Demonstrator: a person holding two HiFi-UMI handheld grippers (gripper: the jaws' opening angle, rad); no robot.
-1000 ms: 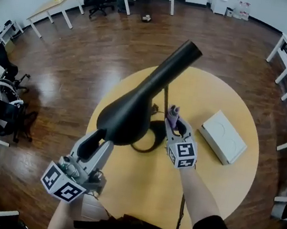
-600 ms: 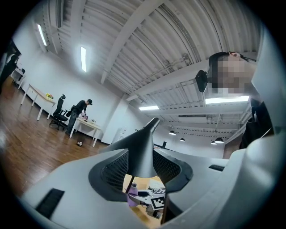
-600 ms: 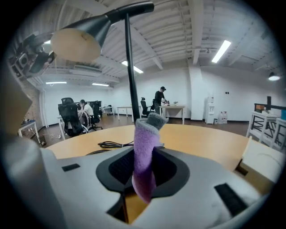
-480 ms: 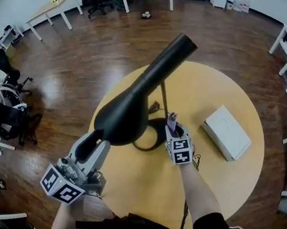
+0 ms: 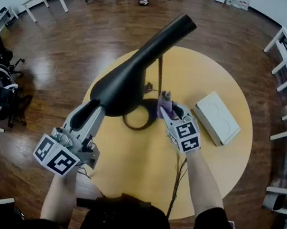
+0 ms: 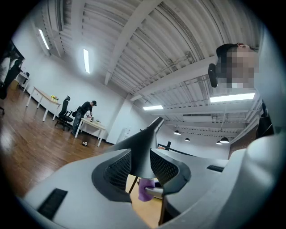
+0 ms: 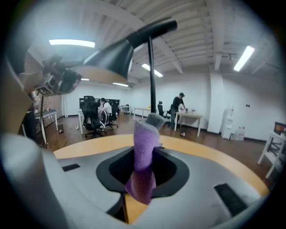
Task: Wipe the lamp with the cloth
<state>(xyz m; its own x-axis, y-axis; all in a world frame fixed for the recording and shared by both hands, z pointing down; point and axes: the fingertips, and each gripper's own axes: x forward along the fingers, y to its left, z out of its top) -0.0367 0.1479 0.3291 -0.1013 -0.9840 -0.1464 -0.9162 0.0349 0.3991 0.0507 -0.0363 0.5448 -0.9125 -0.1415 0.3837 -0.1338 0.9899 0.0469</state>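
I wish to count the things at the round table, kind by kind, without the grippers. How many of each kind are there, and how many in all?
lamp: 1
cloth: 1
white box: 1
Total: 3

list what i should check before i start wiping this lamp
1. Cloth gripped in right gripper: ok, jaws shut on it.
2. Lamp shade steadied by left gripper: ok; its jaws have just been closing, with the shade rim between them.
3. Cloth touching the shade: not ok, it sits lower, beside the pole.
4. Lamp base flat on table: cannot tell, the shade hides part of it.
5. White box out of the way: ok, apart from the lamp.
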